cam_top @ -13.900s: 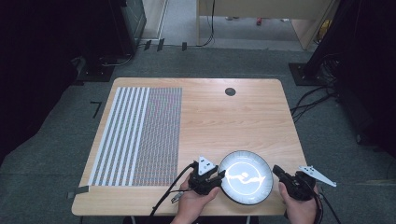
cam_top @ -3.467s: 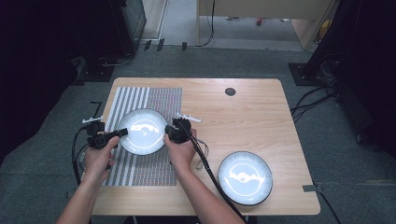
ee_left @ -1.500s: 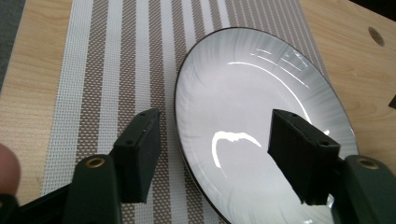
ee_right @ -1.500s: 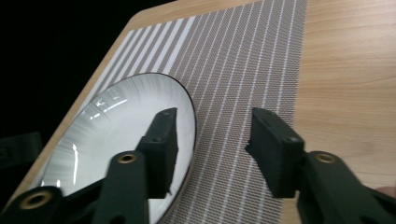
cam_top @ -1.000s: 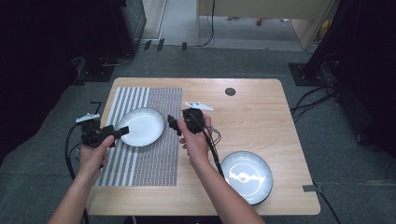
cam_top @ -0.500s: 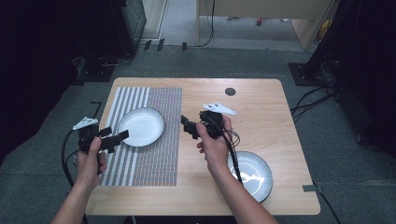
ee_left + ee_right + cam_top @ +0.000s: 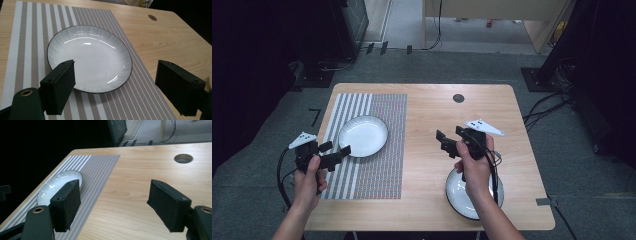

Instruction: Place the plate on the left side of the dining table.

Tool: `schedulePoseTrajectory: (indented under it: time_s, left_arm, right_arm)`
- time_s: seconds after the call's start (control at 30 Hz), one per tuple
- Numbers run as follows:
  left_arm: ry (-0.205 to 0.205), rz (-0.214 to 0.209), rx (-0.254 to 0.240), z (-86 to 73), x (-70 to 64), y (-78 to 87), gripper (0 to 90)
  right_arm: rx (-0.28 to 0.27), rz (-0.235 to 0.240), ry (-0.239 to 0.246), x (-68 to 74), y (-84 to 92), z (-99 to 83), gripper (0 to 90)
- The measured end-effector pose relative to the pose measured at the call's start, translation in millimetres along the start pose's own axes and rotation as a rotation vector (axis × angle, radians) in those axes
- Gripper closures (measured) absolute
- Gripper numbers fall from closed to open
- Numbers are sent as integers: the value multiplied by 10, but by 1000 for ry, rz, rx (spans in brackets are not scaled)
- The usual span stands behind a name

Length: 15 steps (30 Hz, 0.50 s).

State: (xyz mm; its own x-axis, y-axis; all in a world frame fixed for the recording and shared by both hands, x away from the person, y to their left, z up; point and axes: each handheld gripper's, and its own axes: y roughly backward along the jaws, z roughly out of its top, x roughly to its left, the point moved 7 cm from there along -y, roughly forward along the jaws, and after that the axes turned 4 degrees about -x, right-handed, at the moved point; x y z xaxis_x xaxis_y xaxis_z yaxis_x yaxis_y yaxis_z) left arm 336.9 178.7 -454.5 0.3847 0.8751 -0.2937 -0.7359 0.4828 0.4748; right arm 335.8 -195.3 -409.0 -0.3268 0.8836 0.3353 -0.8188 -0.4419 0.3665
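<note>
Both grippers [image 7: 337,155] [image 7: 448,141] are pulling back with jaws spread and empty, leaving one plate [image 7: 363,136] sitting on the mat [image 7: 382,165], apparently placed.

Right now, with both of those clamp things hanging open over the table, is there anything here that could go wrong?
A few things, possibly. The second plate sits close to the table's near edge, under the person's right forearm, so a dropped elbow might nudge it off. The plate on the striped mat lies just ahead of the open left gripper, and a careless swing could clip its rim. The right gripper trails a cable that might snag.
</note>
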Motion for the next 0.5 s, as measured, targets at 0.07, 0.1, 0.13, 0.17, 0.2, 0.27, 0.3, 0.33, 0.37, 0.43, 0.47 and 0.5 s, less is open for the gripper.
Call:
schedulePoseTrajectory:
  time_s: [0.07, 0.1, 0.13, 0.17, 0.2, 0.27, 0.3, 0.33, 0.37, 0.43, 0.47, 0.5]
  left_arm:
    - [-2, -4, -6, -16, -17, 26, 165]
    - [-4, -4, -8, -24, -25, 38, 165]
    - [-7, -3, -9, -31, -28, 51, 165]
    - [-5, -3, -13, -38, -35, 60, 165]
    - [-9, 2, -13, -47, -36, 70, 165]
    - [-13, 5, -16, -66, -39, 86, 165]
    - [-11, 2, -16, -78, -41, 95, 165]
    - [-11, 1, -17, -92, -42, 103, 165]
    - [-13, 1, -15, -109, -42, 112, 165]
    - [-11, 4, -15, -163, -34, 130, 165]
    - [-11, 4, -15, -163, -34, 130, 165]
    - [-11, 6, -16, -183, -29, 136, 165]
  right_arm:
    - [-1, -8, 4, -75, 66, -25, 257]
    - [-1, -12, 1, -110, 97, -41, 258]
    - [-1, -19, 0, -185, 155, -72, 258]
    - [-1, -19, 0, -185, 155, -72, 258]
    - [-2, -25, -2, -224, 184, -87, 258]
    - [-5, -37, -7, -308, 244, -116, 260]
    - [-9, -46, -15, -388, 305, -142, 260]
    - [-9, -46, -15, -388, 305, -142, 260]
    - [-15, -57, -19, -467, 364, -168, 261]
    - [-19, -68, -25, -543, 425, -196, 261]
    - [-19, -68, -25, -543, 425, -196, 261]
    - [-21, -73, -28, -580, 454, -210, 261]
